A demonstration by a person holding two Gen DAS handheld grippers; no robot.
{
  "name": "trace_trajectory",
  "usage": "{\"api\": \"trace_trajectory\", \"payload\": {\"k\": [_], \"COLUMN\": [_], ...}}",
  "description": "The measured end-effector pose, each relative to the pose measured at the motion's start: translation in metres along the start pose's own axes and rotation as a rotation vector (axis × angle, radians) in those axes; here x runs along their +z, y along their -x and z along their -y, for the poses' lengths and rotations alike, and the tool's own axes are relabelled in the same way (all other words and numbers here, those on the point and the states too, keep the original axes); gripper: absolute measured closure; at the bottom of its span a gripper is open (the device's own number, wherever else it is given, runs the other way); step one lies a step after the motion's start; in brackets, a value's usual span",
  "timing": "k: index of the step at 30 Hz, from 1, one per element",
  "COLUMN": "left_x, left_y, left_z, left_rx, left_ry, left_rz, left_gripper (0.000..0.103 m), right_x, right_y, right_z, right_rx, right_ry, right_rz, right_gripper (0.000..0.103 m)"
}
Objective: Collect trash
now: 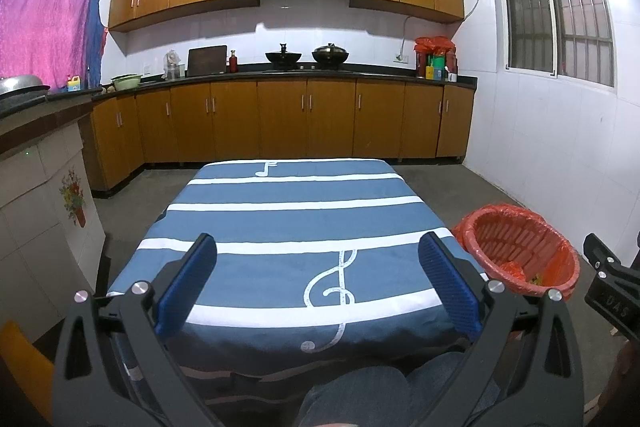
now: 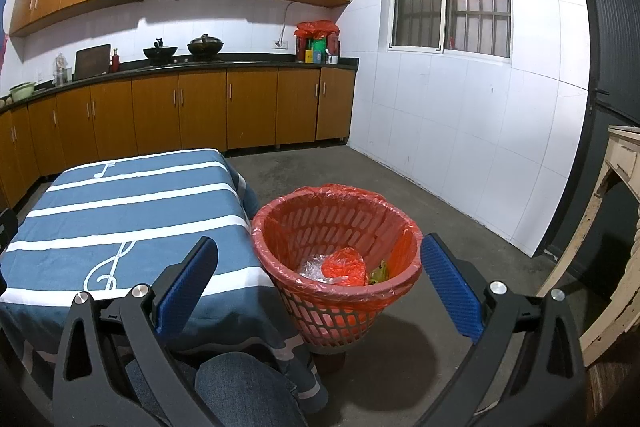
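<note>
Gaping wide, the left gripper (image 1: 318,281) holds nothing between its blue pads (image 1: 188,289); it hangs over the near end of the table (image 1: 280,211), which wears a blue cloth with white stripes and music notes. Right gripper (image 2: 320,283) likewise spread wide and unloaded, fingers framing the red basket (image 2: 338,227) from above. Basket stands on the concrete floor just beside the table's right edge, lined with a red plastic bag. Inside it: a crumpled red bag (image 2: 346,265), clear plastic (image 2: 312,267), a greenish scrap (image 2: 380,271). Person's denim-clad knees (image 2: 240,387) sit below both grippers. Wooden cabinets (image 1: 280,119) and two woks (image 1: 306,55) along the far wall.
</note>
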State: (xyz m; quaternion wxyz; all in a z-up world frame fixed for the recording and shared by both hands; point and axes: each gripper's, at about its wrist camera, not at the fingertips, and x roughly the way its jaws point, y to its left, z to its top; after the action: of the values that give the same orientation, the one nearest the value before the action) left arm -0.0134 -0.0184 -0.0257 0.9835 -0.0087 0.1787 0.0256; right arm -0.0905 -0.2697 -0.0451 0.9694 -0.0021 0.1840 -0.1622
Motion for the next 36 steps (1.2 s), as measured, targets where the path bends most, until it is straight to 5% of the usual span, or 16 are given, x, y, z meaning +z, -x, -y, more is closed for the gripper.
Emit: {"api": "trace_trajectory", "payload": {"k": [36], "left_x": [-0.0025], "left_y": [-0.002], "left_z": [0.0011], "left_rx": [-0.005], "left_ry": [0.002], "left_rz": [-0.007], "left_gripper": [0.004], "right_x": [0.0011], "right_y": [-0.0005], "right_z": [0.0014], "right_rx": [0.0], "right_ry": [-0.001], "right_rz": [-0.001], "right_gripper": [0.003]}}
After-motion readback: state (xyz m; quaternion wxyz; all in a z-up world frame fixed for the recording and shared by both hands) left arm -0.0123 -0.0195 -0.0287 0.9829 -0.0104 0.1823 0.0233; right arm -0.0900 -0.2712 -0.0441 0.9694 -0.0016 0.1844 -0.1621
